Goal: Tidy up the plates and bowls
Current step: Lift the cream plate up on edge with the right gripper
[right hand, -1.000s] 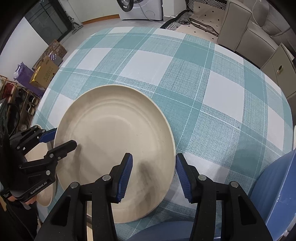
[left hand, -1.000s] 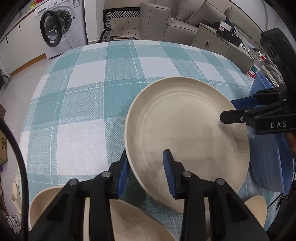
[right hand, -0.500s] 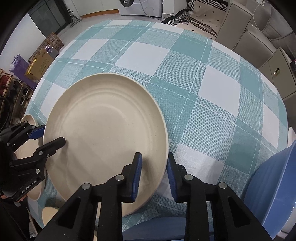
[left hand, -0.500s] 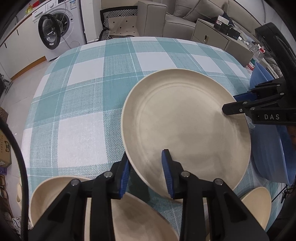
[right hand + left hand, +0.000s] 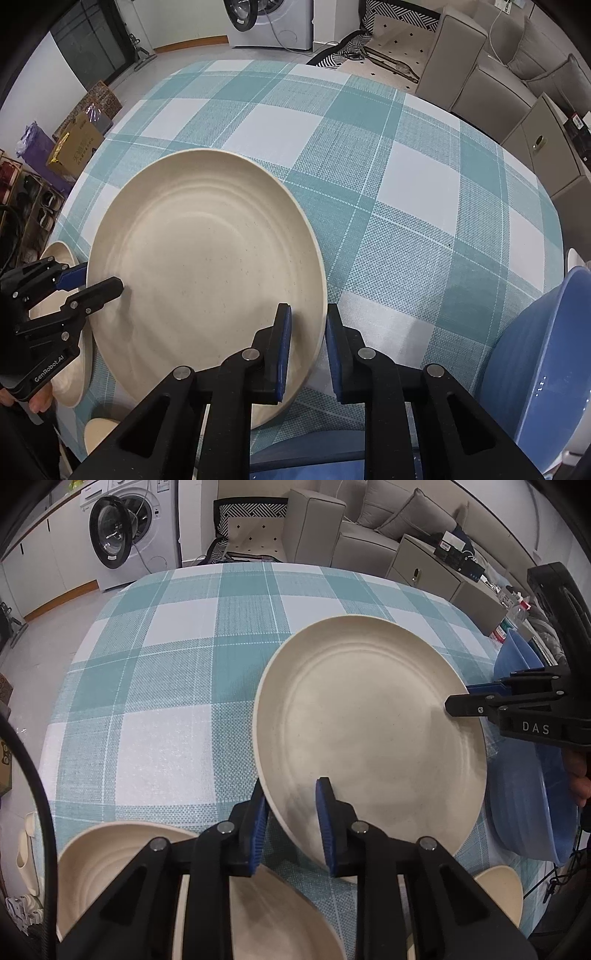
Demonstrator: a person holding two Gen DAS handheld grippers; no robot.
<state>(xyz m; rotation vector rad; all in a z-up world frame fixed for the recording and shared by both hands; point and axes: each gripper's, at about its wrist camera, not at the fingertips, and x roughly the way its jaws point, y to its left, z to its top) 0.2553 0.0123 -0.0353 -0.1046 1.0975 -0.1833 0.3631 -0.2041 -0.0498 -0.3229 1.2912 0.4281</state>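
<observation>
A large cream plate (image 5: pixel 369 738) (image 5: pixel 207 273) sits over the teal checked tablecloth (image 5: pixel 166 701), held from two sides. My left gripper (image 5: pixel 291 794) is shut on its near left rim, one blue pad inside the plate and one outside. My right gripper (image 5: pixel 308 314) is shut on the opposite rim in the same way. Each gripper shows in the other's view: the right gripper (image 5: pixel 463 698) at the plate's far right edge, the left gripper (image 5: pixel 98 280) at its left edge. I cannot tell whether the plate rests on the cloth or is just off it.
Below my left gripper lie two more cream dishes (image 5: pixel 110 860) (image 5: pixel 280 915), and a small cream bowl (image 5: pixel 498 890) is at the lower right. A blue basin (image 5: pixel 524 805) (image 5: pixel 546 369) stands right of the plate. Bare cloth (image 5: pixel 406 184) stretches beyond the plate.
Both grippers have closed their jaws onto the plate's rim, the right one from a wider gap. The plate sits a little higher and larger in both views.
</observation>
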